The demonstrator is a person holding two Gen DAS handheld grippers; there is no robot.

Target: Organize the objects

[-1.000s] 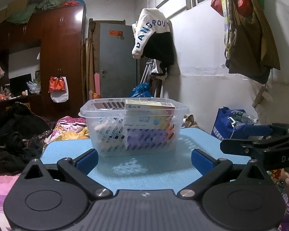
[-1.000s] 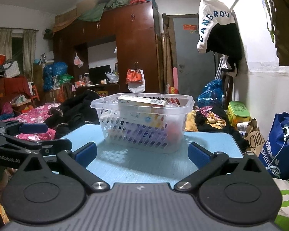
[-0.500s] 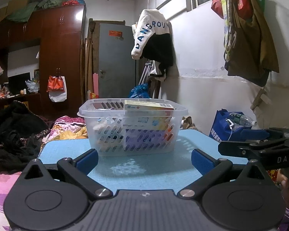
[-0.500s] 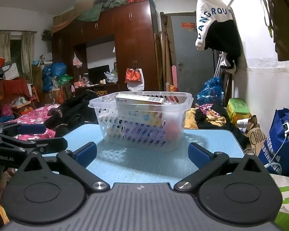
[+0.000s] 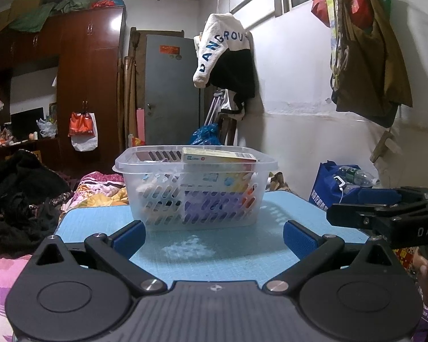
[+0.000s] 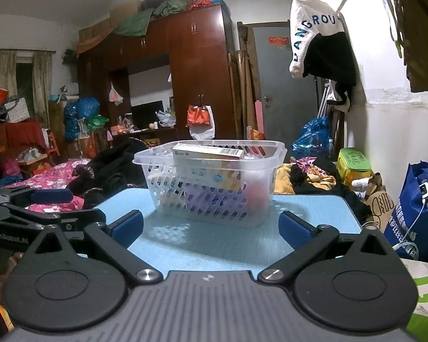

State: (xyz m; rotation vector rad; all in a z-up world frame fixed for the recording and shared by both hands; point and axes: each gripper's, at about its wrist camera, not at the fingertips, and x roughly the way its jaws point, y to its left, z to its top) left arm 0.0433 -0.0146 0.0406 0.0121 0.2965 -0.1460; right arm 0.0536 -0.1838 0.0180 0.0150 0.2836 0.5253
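A clear perforated plastic basket (image 5: 145, 171) stands on the blue mat (image 5: 214, 259) at the far side of the table; it also shows in the right wrist view (image 6: 268, 168). Inside lie a yellow-and-white box (image 5: 218, 156) on top, purple packaging (image 5: 211, 205) and other items. The box also shows in the right wrist view (image 6: 207, 151). My left gripper (image 5: 212, 238) is open and empty, held short of the basket. My right gripper (image 6: 211, 229) is open and empty too, also short of the basket. Each gripper appears at the edge of the other's view.
A blue bag with bottles (image 5: 336, 185) stands right of the table. Dark clothes and floral bedding (image 5: 22, 199) lie at the left. A jacket (image 5: 225, 62) and bags (image 5: 365, 57) hang on the white wall. A wardrobe (image 6: 185, 85) stands behind.
Both grippers have drifted slightly; the basket sits a touch lower and left in the views. Both stay open and empty.
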